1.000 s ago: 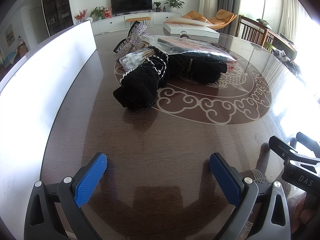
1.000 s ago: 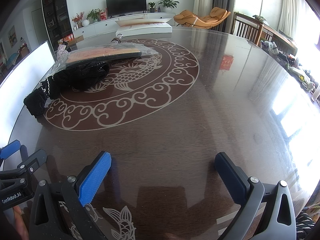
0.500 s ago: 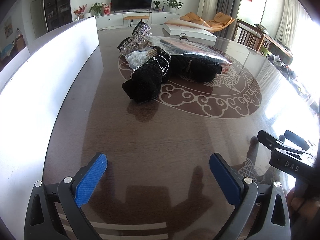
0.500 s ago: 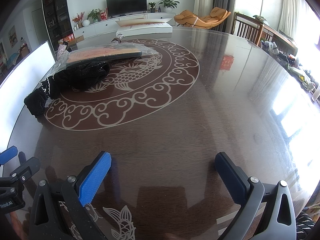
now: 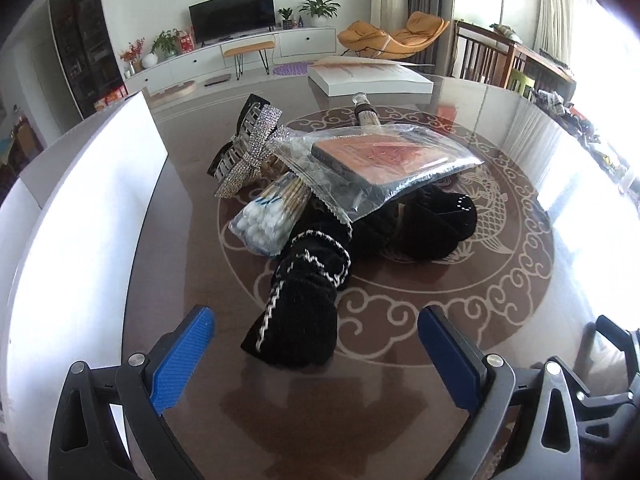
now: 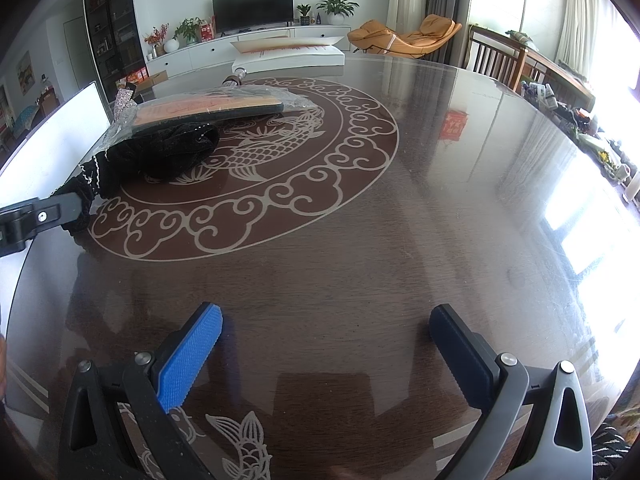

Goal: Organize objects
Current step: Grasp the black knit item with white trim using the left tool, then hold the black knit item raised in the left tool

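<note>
Moved in on the pile: black cloth [image 5: 298, 312] now low centre, just beyond left gripper [image 5: 316, 356], long axis running up-frame. Jaws closing, nothing between yet. Right gripper [image 6: 326, 354] wide open over bare desk [image 6: 440, 208], farther off.

Left gripper [image 5: 316, 354], right gripper [image 6: 326, 348]: black-grey frames, blue ribbed pads, silver screws

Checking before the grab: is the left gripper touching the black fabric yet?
Apart. The left wrist view shows the left gripper closing, both pads clear of the black fabric between them.
</note>
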The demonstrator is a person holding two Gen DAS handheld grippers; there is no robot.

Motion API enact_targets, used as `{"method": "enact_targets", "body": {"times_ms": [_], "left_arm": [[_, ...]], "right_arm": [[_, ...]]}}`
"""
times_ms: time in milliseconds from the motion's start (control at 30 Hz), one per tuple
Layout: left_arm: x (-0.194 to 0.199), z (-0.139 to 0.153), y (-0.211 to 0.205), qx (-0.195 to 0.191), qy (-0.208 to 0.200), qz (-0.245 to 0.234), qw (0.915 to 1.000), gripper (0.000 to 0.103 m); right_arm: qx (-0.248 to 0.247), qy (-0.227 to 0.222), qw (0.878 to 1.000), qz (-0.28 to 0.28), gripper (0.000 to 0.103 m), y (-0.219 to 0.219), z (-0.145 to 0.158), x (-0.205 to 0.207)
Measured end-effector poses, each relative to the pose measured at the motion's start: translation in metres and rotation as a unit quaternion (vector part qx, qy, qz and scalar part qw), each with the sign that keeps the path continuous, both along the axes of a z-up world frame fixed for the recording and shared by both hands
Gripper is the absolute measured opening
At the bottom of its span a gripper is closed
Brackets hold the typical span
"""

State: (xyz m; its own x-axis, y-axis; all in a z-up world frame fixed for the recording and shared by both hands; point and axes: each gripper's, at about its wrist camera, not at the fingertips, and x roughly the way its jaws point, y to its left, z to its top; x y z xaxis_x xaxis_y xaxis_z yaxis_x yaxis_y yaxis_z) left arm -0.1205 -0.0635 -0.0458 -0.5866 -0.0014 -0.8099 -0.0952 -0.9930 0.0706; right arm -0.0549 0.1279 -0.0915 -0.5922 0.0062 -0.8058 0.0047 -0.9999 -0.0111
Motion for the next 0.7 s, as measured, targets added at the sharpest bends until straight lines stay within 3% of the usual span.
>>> {"method": "enact_targets", "body": {"times_ms": [33, 67, 100, 200, 367, 400, 500, 700], "left_arm": [[-0.005, -0.002, 0.002, -0.002, 0.0, -0.004, 1.0, 0.058], [-0.009, -0.006, 0.002, -0.003, -0.007, -0.003, 1.0, 0.04], [-0.012, -0.008, 0.0, 0.0, -0.015, 0.003, 0.9999, 0.03], [0.009, -0.003, -0.004, 0.013, -0.011, 0.023, 0.9996, 0.03], [0.082, -0.002, -0.006, 0.023, -0.013, 0.058, 0.998, 0.034], [0.09, -0.004, -0.006, 0.019, -0.013, 0.057, 0.9981, 0.04], [0.093, -0.01, -0.005, 0.003, -0.006, 0.046, 0.9989, 0.079], [0.071, -0.026, -0.017, 0.034, -0.021, 0.057, 0.9976, 0.086]], "right_arm": [[0.0, 0.0, 1.0, 0.0, 0.103, 0.0, 0.0, 0.0], [0.0, 0.001, 1.0, 0.001, 0.103, 0.0, 0.0, 0.0], [0.0, 0.001, 1.0, 0.001, 0.103, 0.0, 0.0, 0.0], [0.0, 0.001, 1.0, 0.001, 0.103, 0.0, 0.0, 0.0], [0.0, 0.001, 1.0, 0.001, 0.103, 0.0, 0.0, 0.0], [0.0, 0.001, 1.0, 0.001, 0.103, 0.0, 0.0, 0.0], [0.0, 0.001, 1.0, 0.001, 0.103, 0.0, 0.0, 0.0], [0.0, 0.002, 1.0, 0.002, 0.103, -0.001, 0.0, 0.0]]}}
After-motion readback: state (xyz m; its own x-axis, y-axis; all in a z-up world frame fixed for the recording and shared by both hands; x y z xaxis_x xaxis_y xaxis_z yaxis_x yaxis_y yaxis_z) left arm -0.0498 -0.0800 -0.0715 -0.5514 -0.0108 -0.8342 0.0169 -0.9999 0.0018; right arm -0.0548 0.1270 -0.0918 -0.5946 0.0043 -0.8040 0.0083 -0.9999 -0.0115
